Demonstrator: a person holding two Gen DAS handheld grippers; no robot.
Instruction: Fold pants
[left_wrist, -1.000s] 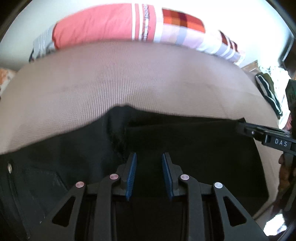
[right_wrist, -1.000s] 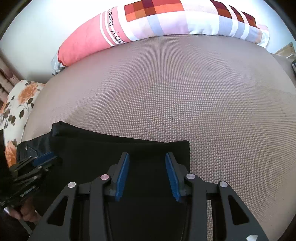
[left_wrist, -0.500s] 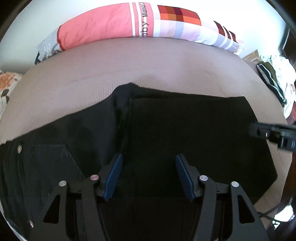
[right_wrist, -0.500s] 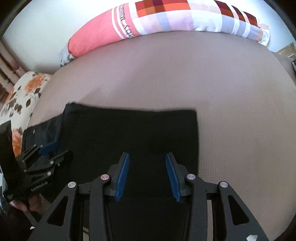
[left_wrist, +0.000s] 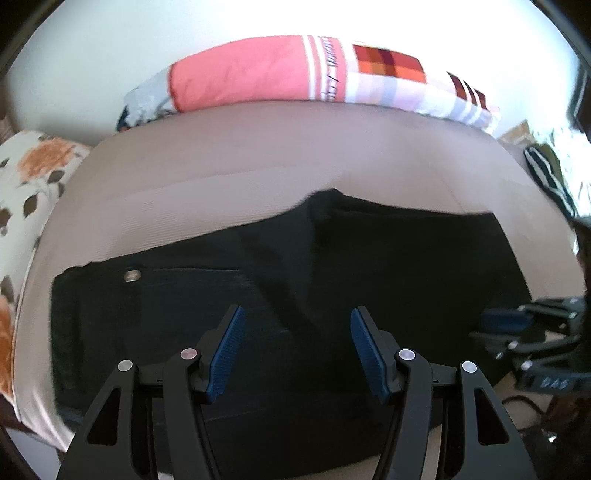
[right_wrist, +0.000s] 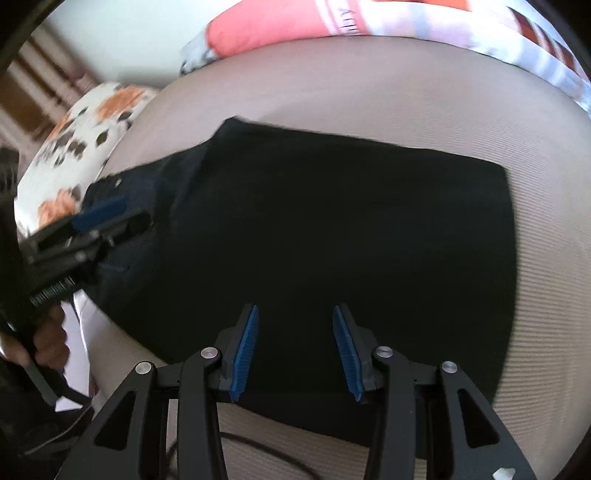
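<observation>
I count one pair of black pants (left_wrist: 332, 295) spread on one tan bed (left_wrist: 258, 155). On them I see one metal button (left_wrist: 132, 275). I carry two grippers: my left (left_wrist: 295, 347) and my right (right_wrist: 295, 343), each with two blue pads. At the far edge lies one long pink-and-plaid pillow (left_wrist: 295, 74). To the left lies one floral pillow (left_wrist: 29, 177). At far right there is one heap of clothes (left_wrist: 550, 173); its pieces are too blurred to count.
</observation>
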